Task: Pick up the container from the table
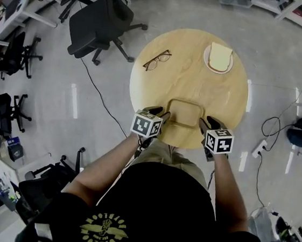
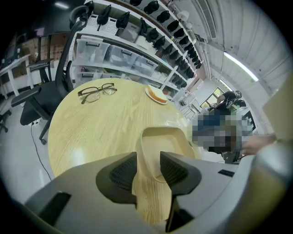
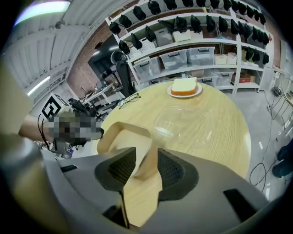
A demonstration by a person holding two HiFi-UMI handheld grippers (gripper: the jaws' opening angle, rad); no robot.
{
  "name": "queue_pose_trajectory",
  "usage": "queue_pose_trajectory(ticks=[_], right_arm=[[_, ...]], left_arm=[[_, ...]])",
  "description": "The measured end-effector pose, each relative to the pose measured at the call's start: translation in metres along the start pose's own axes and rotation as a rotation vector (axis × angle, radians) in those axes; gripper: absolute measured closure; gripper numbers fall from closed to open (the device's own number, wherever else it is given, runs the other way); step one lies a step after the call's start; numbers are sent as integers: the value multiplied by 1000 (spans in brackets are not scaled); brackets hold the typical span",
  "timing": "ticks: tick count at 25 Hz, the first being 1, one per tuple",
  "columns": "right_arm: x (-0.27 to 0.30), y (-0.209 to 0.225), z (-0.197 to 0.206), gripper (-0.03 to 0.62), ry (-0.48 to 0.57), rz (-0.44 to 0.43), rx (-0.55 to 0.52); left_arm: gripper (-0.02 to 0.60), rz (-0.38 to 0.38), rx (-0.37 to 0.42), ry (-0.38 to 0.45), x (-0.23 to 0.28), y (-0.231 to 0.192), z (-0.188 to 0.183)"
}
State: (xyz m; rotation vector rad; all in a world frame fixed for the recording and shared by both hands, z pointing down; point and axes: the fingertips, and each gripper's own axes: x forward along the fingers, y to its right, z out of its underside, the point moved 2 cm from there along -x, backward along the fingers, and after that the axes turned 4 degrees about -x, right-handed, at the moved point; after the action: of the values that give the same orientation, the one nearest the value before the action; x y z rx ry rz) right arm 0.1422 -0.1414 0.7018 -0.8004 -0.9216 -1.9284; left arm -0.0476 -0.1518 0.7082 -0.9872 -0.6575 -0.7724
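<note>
**Beige container at the table's near edge**

The container was shallow, rectangular and round-cornered. The left hand-held gripper and the right hand-held gripper both stood released, with their jaws apart astride its opposite side walls.

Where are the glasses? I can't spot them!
In the head view the glasses lie on the round table's far left part, to the left of the plate and farther from the person than the container.
</note>
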Motion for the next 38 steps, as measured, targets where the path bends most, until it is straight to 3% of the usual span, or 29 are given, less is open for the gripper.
queue_pose_trajectory(ticks=[7, 14, 16, 20, 38], right_arm=[[21, 2, 13, 431, -51, -10, 32], [36, -9, 23, 456, -110, -39, 42], [35, -12, 25, 491, -126, -27, 38], [29, -14, 22, 502, -122, -10, 38], [-42, -22, -34, 516, 12, 38, -33]], left_arm=[[414, 9, -18, -37, 14, -8, 10], [510, 16, -3, -59, 20, -5, 11], [518, 4, -6, -62, 20, -4, 10], [528, -8, -14, -67, 15, -2, 8], [531, -5, 53, 88, -41, 45, -32]])
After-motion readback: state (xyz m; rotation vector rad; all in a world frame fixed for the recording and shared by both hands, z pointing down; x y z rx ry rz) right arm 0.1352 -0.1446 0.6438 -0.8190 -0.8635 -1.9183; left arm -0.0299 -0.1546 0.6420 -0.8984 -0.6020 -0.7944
